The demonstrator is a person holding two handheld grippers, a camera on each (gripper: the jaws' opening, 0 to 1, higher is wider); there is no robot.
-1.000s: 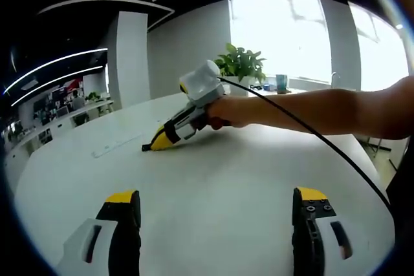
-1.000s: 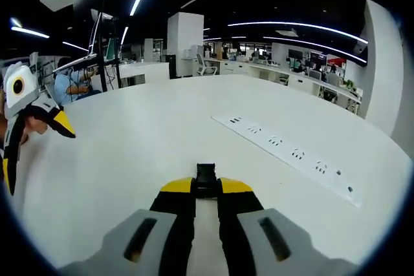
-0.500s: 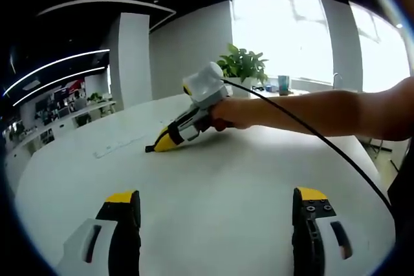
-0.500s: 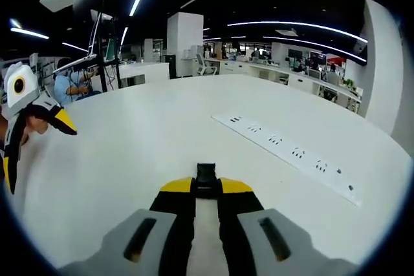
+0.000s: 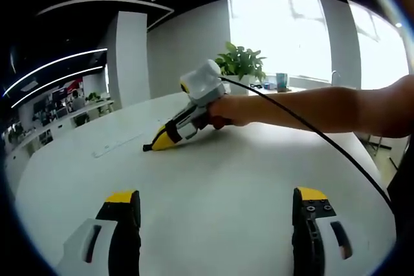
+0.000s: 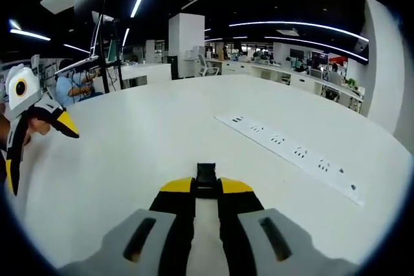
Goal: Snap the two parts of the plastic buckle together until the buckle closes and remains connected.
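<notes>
Over the last second almost nothing has changed: the right hand-held gripper, seen from the left gripper view, lifted slightly off the white surface and has dipped back, its yellow tips again low near the surface.

In the right gripper view, the right hand-held gripper has its jaws pinched narrow on a small black buckle part, which pokes out just past the yellow tips above the surface. The left hand-held gripper has its jaws spread wide with nothing between them; it also shows at the left edge of the right gripper view, well apart from the buckle part. A white power strip lies flat on the surface to the right. A potted plant stands beyond the far edge by a bright window.

A second buckle half cannot be made out in these pictures, so how far along the joining is cannot be judged.

Likely risks: the small part is held only at its end, so pressing it against a mate could twist it or pop it out of the jaws. With the two grippers far apart, misaligned halves would jam rather than click.
</notes>
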